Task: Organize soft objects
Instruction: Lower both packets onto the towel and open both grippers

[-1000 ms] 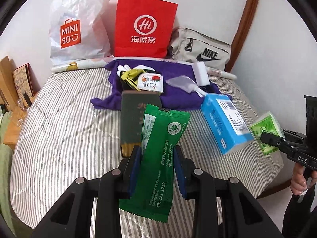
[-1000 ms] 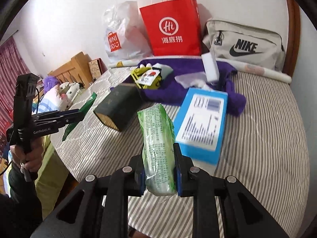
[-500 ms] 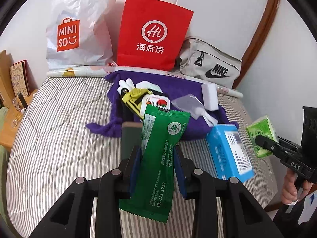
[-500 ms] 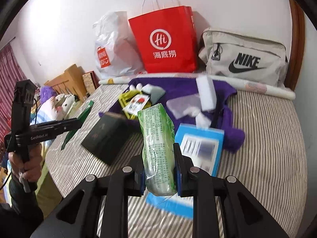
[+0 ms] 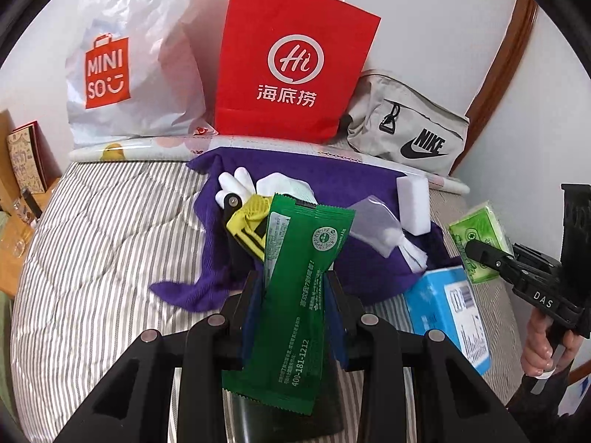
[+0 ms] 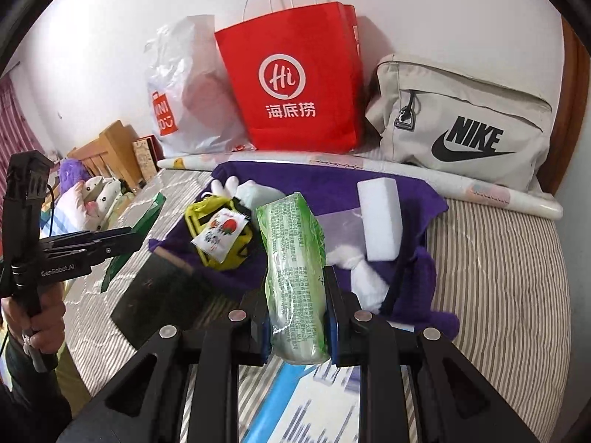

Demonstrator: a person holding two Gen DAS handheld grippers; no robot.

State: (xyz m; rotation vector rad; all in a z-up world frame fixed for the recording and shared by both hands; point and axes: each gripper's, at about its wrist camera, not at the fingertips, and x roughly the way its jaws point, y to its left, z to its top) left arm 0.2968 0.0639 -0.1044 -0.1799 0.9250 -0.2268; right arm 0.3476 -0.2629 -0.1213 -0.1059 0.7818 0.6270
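Observation:
My left gripper (image 5: 293,295) is shut on a dark green flat sachet (image 5: 295,295), held upright above the striped bed (image 5: 92,258). My right gripper (image 6: 295,306) is shut on a light green tissue pack (image 6: 293,265). Each gripper shows in the other's view: the right one with its tissue pack (image 5: 480,240) at the far right, the left one with its sachet (image 6: 136,229) at the left. Ahead lies a purple cloth (image 5: 332,184) bearing a white glove (image 5: 236,181), a yellow-black object (image 5: 247,221), a small strawberry packet (image 6: 218,236), a white sponge block (image 6: 380,217) and a clear bag of cotton (image 5: 376,229).
A red paper bag (image 5: 295,66), a white Miniso plastic bag (image 5: 129,74) and a beige Nike pouch (image 6: 465,125) stand against the wall. A blue box (image 5: 447,317) and a dark box (image 6: 159,295) lie on the bed nearer me. A wooden headboard (image 6: 110,147) is at the left.
Both grippers have moved forward over the bed toward the purple cloth and the bags, each still holding its pack. The dark box and blue box have slid under and behind the fingers.

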